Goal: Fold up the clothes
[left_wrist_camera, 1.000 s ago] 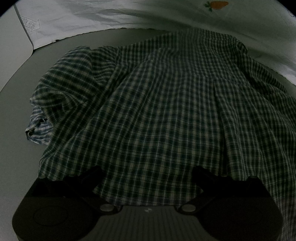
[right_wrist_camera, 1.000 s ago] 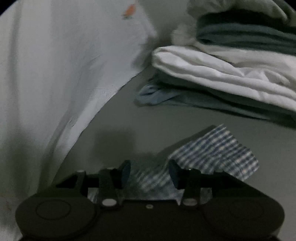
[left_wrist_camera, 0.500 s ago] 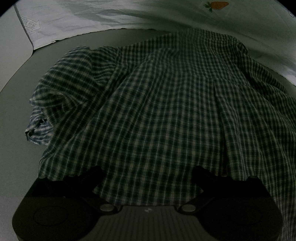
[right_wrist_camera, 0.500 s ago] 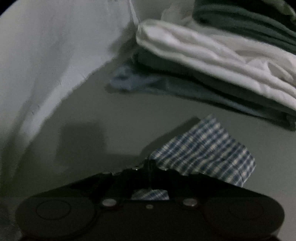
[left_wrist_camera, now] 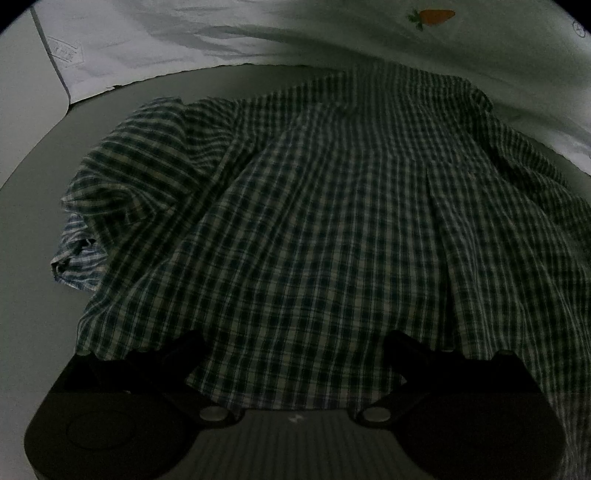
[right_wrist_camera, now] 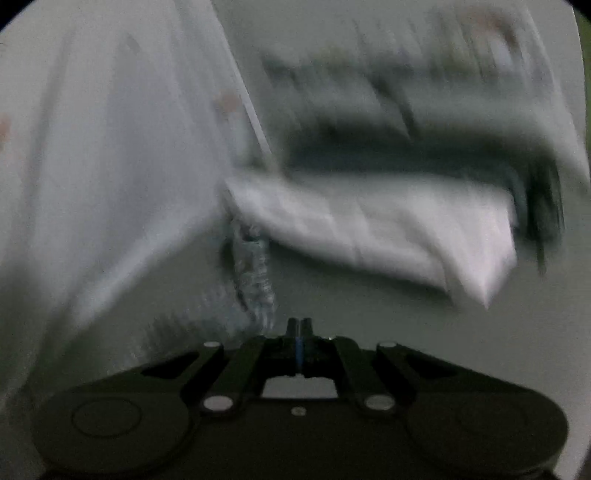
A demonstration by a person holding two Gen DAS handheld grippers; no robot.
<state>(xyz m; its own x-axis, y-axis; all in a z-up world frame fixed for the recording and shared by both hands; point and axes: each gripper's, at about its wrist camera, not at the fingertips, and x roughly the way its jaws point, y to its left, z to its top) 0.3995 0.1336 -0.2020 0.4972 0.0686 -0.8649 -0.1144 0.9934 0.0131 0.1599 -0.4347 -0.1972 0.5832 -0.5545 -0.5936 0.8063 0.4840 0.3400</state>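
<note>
1. Left wrist view: the checked shirt [left_wrist_camera: 332, 221] lies spread over the grey surface [left_wrist_camera: 33, 295], rumpled, its hem reaching right down to the camera.
2. The left gripper [left_wrist_camera: 295, 354] sits at that hem with its jaws spread wide — cloth lies flat between the two fingers, nothing pinched.
3. On the shirt's left side a sleeve is bunched up, and a paler blue-checked cuff [left_wrist_camera: 74, 254] pokes out from under it.
4. Beyond the shirt a white sheet [left_wrist_camera: 369, 33] rises, printed with a small orange carrot [left_wrist_camera: 434, 16].
5. Right wrist view is badly smeared. The right gripper [right_wrist_camera: 300, 328] has its jaws pressed together, a thin blue strip of fabric showing in the slit between them.
6. A blurred twist of pale checked cloth [right_wrist_camera: 255, 273] rises just left of those tips — this looks like the shirt's cloth, though the smear hides where it joins.
7. Farther off, a stack of folded laundry [right_wrist_camera: 388, 229] rests on the surface, white layer lowest, darker ones above.
</note>
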